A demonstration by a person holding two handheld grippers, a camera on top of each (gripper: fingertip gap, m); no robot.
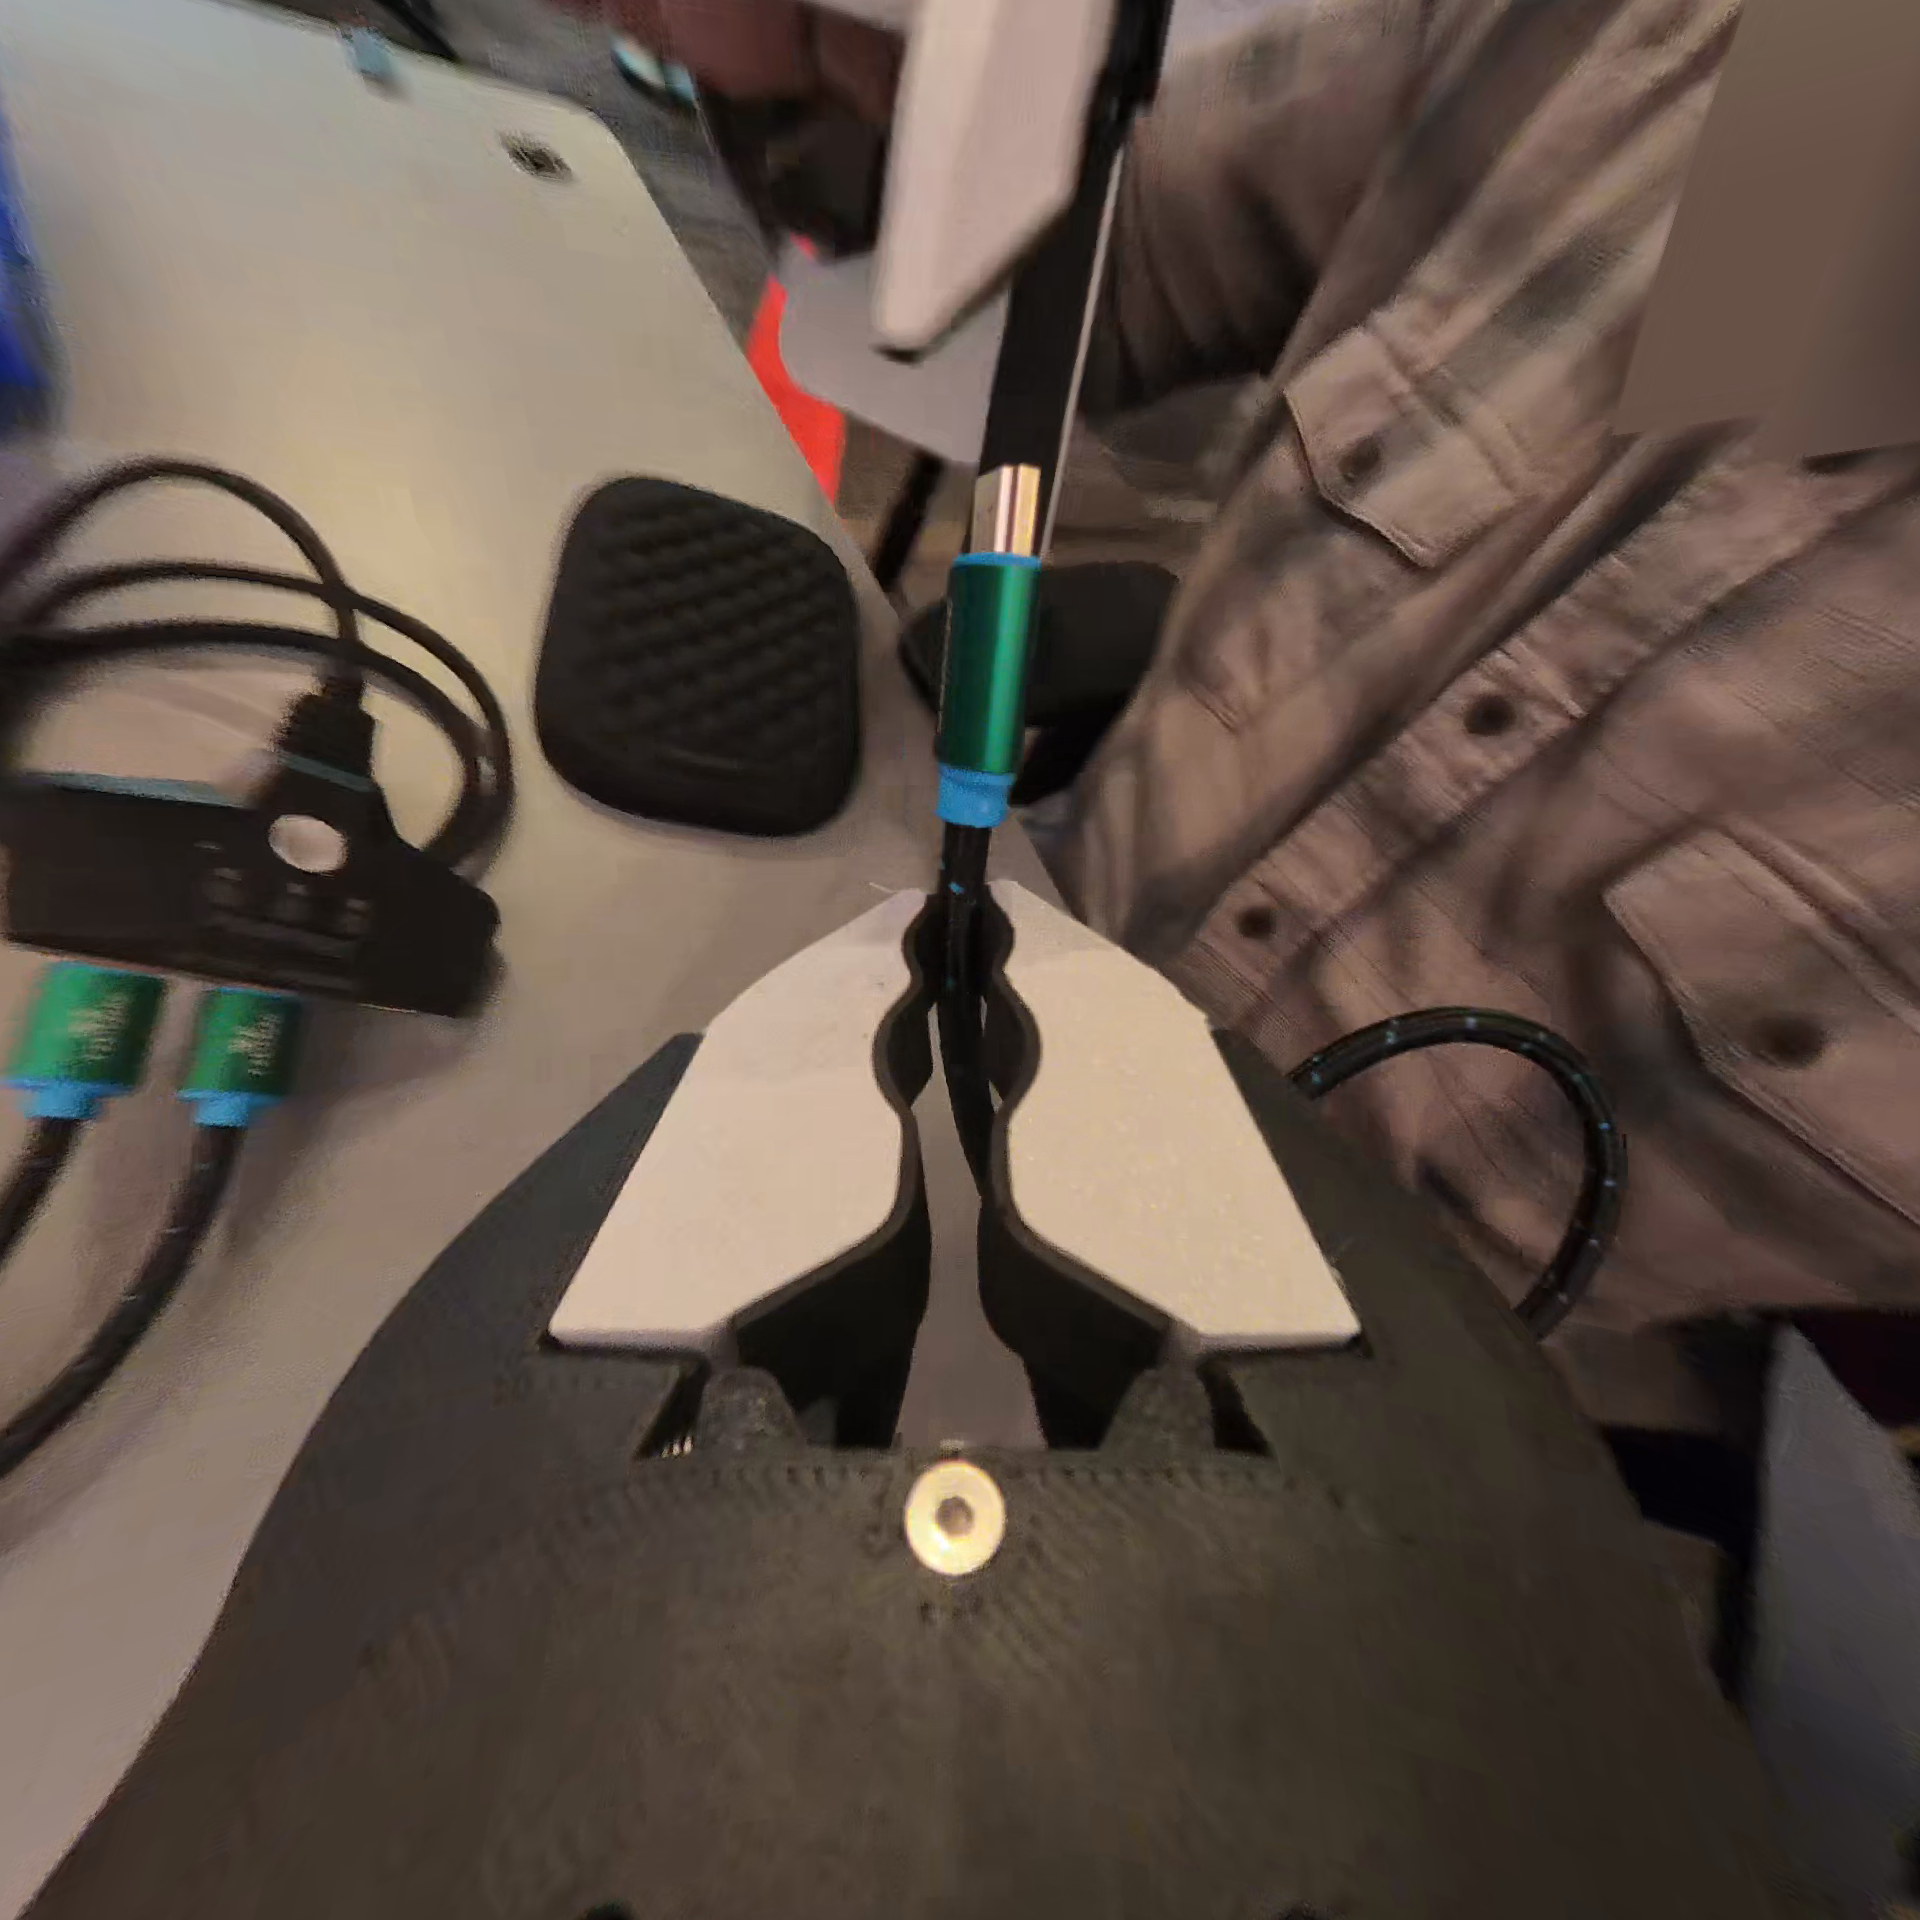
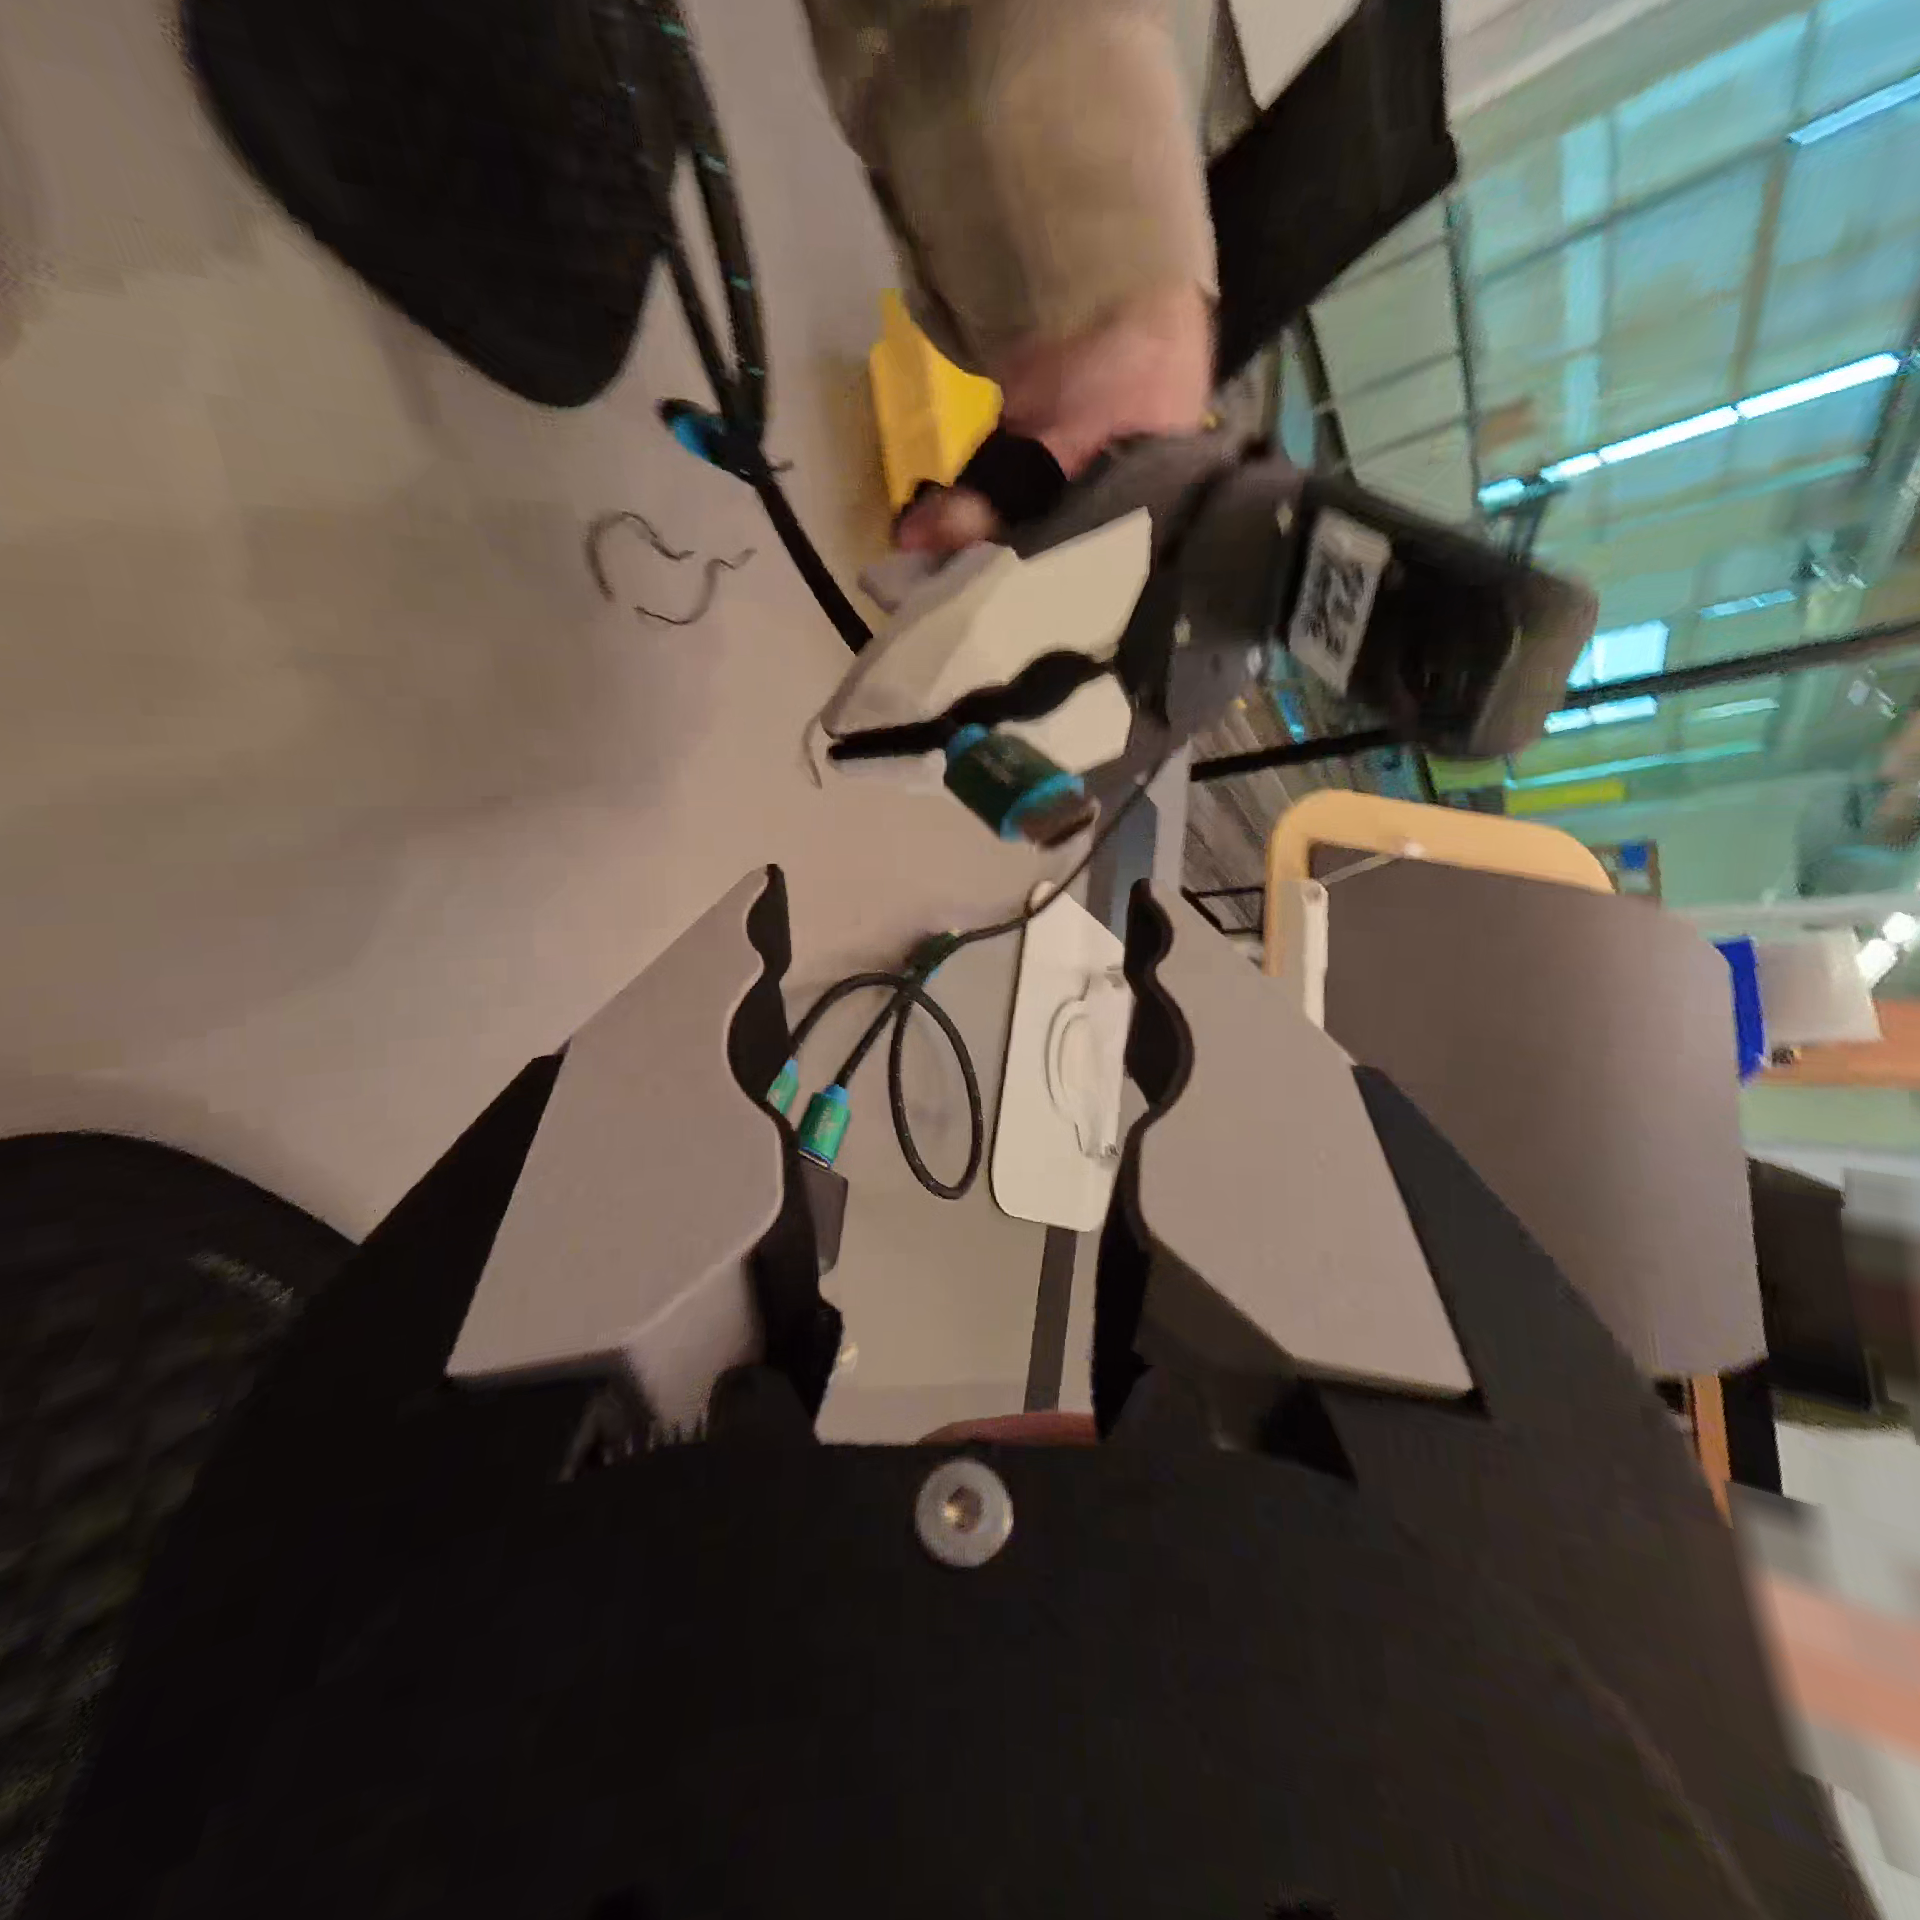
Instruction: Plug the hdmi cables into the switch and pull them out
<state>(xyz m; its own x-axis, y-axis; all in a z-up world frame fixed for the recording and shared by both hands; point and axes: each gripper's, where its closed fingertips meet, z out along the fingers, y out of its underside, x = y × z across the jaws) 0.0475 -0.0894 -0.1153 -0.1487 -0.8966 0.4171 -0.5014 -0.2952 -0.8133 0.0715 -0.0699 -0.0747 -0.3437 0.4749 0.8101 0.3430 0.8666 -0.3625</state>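
Observation:
In the left wrist view my left gripper point(image 1: 956, 899) is shut on a black braided HDMI cable point(image 1: 961, 997), just behind its green plug point(image 1: 987, 686). The plug's metal tip point(image 1: 1003, 509) points away, in the air off the table edge. The black switch point(image 1: 239, 904) lies on the grey table at the left, with two green plugs point(image 1: 83, 1023) point(image 1: 244, 1039) in its near side. My right gripper point(image 2: 954, 894) is open and empty. It looks at the left gripper point(image 2: 997, 665) holding the plug point(image 2: 997, 774). The switch point(image 2: 826, 1205) shows far off between its fingers.
A black textured pad point(image 1: 696, 655) lies near the table edge. A thin black cable point(image 1: 395, 644) loops behind the switch. A person's shirt point(image 1: 1455, 727) fills the right. A white finger of the other gripper point(image 1: 977, 177) hangs above the plug. A wood-framed chair point(image 2: 1455, 935) stands at the right. The left gripper's tips are roughly 5 cm from the right gripper's.

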